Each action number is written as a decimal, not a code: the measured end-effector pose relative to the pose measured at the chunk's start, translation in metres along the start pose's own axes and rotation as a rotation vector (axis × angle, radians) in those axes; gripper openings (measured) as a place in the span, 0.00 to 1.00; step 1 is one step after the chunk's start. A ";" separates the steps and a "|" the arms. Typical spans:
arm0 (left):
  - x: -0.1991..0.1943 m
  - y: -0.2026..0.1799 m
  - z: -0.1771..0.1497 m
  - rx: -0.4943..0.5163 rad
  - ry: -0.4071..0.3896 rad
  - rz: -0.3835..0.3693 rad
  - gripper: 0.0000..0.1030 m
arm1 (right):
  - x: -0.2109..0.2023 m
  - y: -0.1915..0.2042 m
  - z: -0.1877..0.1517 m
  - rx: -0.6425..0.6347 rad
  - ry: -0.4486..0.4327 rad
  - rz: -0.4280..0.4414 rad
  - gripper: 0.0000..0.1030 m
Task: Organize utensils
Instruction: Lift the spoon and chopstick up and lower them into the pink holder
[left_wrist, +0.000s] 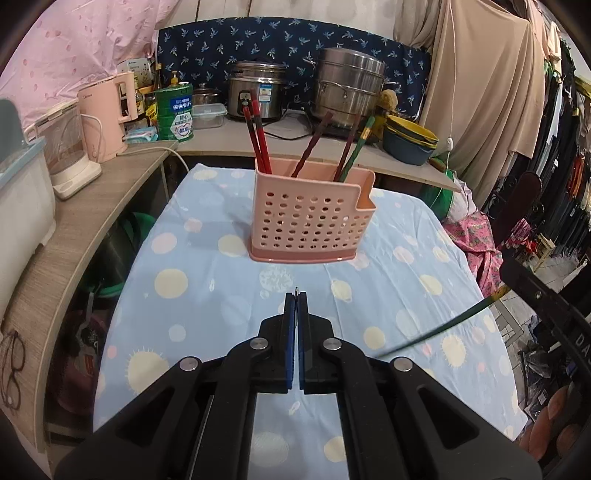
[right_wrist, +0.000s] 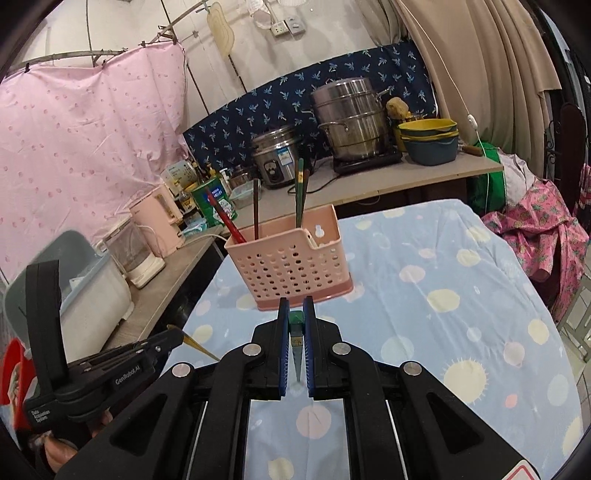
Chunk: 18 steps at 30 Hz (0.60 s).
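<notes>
A pink perforated utensil holder (left_wrist: 308, 218) stands on the blue dotted tablecloth (left_wrist: 207, 295), with several red, brown and green chopsticks (left_wrist: 258, 136) upright in it. It also shows in the right wrist view (right_wrist: 291, 262). My left gripper (left_wrist: 297, 295) is shut and empty, a short way in front of the holder. My right gripper (right_wrist: 295, 314) is shut on a green chopstick (right_wrist: 296, 350), held end-on just before the holder. The same green chopstick (left_wrist: 443, 326) crosses the right of the left wrist view. The left gripper (right_wrist: 162, 341) shows at the lower left of the right wrist view.
A wooden counter (left_wrist: 81, 229) runs along the left with a pink kettle (left_wrist: 107, 114) and white appliances. The back shelf holds a rice cooker (left_wrist: 256, 92), a steel steamer pot (left_wrist: 349, 85), a green tin (left_wrist: 175, 110) and stacked bowls (left_wrist: 410, 138). Clothes hang at the right.
</notes>
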<state>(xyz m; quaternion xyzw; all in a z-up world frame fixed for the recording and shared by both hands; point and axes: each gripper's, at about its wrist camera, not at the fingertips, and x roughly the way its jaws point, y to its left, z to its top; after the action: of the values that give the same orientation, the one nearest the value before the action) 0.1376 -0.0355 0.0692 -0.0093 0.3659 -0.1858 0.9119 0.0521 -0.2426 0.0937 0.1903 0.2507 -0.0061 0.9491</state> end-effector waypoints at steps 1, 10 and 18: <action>-0.001 0.000 0.004 0.002 -0.007 -0.002 0.01 | 0.001 0.001 0.005 -0.003 -0.009 0.000 0.07; -0.002 0.004 0.060 -0.012 -0.083 -0.038 0.01 | 0.017 0.009 0.055 -0.006 -0.101 0.003 0.07; -0.008 0.009 0.132 -0.052 -0.198 -0.071 0.01 | 0.033 0.014 0.125 0.033 -0.238 0.039 0.07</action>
<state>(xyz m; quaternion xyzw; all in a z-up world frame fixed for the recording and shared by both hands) 0.2242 -0.0401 0.1699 -0.0643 0.2782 -0.2065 0.9359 0.1417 -0.2720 0.1832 0.2089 0.1322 -0.0143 0.9689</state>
